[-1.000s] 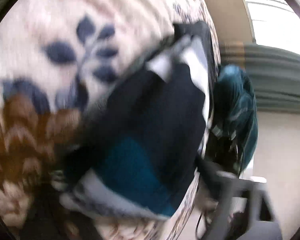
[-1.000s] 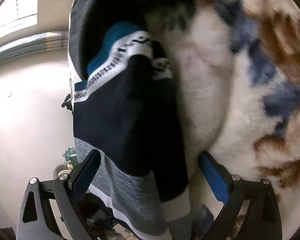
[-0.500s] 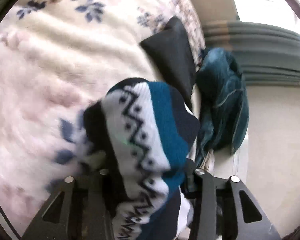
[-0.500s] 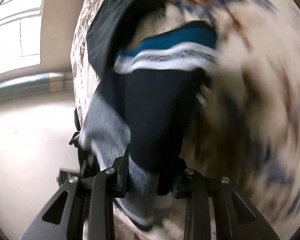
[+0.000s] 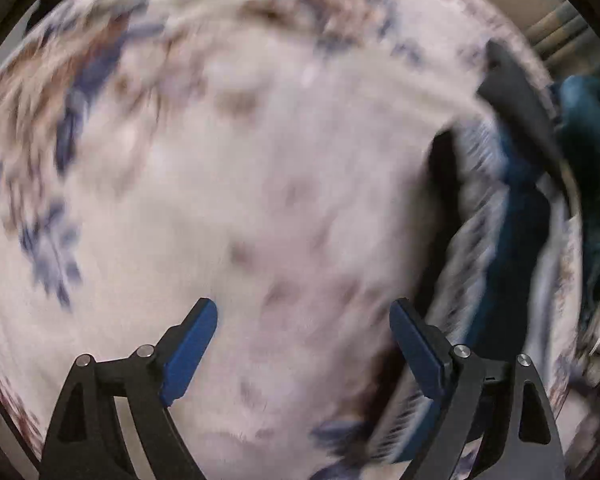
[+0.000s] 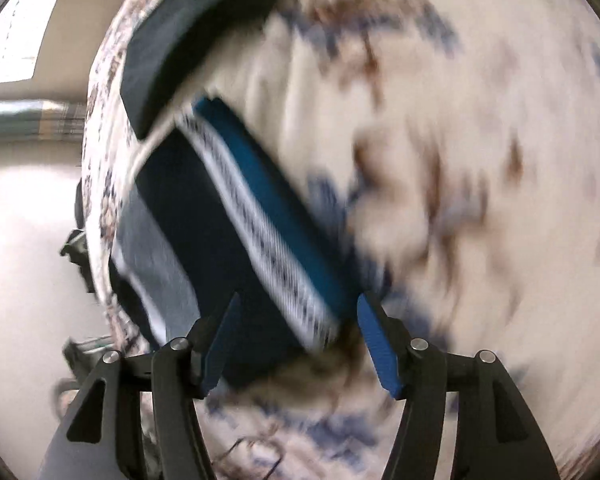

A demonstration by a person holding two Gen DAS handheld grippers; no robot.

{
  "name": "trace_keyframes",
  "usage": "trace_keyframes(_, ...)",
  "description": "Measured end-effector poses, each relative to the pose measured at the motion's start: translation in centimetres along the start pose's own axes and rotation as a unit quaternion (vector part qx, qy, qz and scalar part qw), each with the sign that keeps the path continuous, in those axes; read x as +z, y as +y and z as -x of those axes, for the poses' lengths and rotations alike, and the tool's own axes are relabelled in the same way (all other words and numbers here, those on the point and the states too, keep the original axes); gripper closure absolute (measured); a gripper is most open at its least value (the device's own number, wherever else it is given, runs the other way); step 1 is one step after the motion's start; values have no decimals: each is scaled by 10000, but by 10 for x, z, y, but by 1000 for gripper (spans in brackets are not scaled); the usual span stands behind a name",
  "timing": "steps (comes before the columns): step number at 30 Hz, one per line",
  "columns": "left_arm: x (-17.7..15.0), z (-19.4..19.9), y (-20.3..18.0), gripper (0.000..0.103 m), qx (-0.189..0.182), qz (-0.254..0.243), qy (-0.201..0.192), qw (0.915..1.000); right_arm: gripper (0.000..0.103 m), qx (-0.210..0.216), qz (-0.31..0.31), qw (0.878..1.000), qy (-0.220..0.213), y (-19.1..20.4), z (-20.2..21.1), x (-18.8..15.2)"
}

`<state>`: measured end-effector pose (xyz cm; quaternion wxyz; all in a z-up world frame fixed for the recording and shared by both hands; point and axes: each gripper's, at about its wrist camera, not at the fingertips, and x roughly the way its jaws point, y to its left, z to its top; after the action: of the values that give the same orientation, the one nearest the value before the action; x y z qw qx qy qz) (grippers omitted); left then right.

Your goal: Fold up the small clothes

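A small knit garment (image 6: 236,236), navy with teal, white-patterned and grey bands, lies folded on a cream floral blanket (image 6: 480,160). My right gripper (image 6: 296,344) is open, its jaws apart around the garment's near end without gripping it. My left gripper (image 5: 302,344) is open and empty over bare blanket (image 5: 220,180); the same garment (image 5: 496,232) lies to its right, past the right finger. Both views are blurred by motion.
A folded dark garment (image 6: 188,36) lies just beyond the knit one, also seen in the left wrist view (image 5: 516,96). A teal cloth heap (image 5: 592,184) sits past the blanket's right edge. The bed edge and pale floor (image 6: 28,220) are at left.
Both grippers were shut on the knit garment half a second ago and have opened and let it go. The left gripper has swung left over bare blanket.
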<state>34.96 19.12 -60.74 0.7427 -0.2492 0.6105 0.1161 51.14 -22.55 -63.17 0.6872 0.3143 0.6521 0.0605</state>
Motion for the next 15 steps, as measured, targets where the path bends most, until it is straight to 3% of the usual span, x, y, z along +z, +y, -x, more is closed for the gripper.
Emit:
trace_keyframes(2,-10,-13,3,12,131,-14,-31,9999,40,-138,251,9993,-247,6,5,37)
trace_keyframes(4,-9,-19,-1,0,143,-102,-80,9998,40,-42,445,9985,-327,21,-4,77)
trace_keyframes(9,5,-39,-7,0,579,-93,188,9981,40,272,758,9968,-14,48,-42,142)
trace_keyframes(10,6,-41,-8,0,667,-74,247,9974,45,397,879,9953,108,60,-53,150)
trace_keyframes(11,10,-43,-12,0,717,-73,319,9969,80,327,965,9948,40,62,-53,149)
trace_keyframes(12,14,-43,-12,0,744,-57,451,9962,100,198,1087,9938,-114,71,-50,151)
trace_keyframes(13,20,-42,-15,0,717,20,474,9963,99,62,1262,9917,-249,81,-45,148)
trace_keyframes(15,29,-23,-16,0,482,249,150,9984,99,-11,1382,9888,-555,97,-33,145)
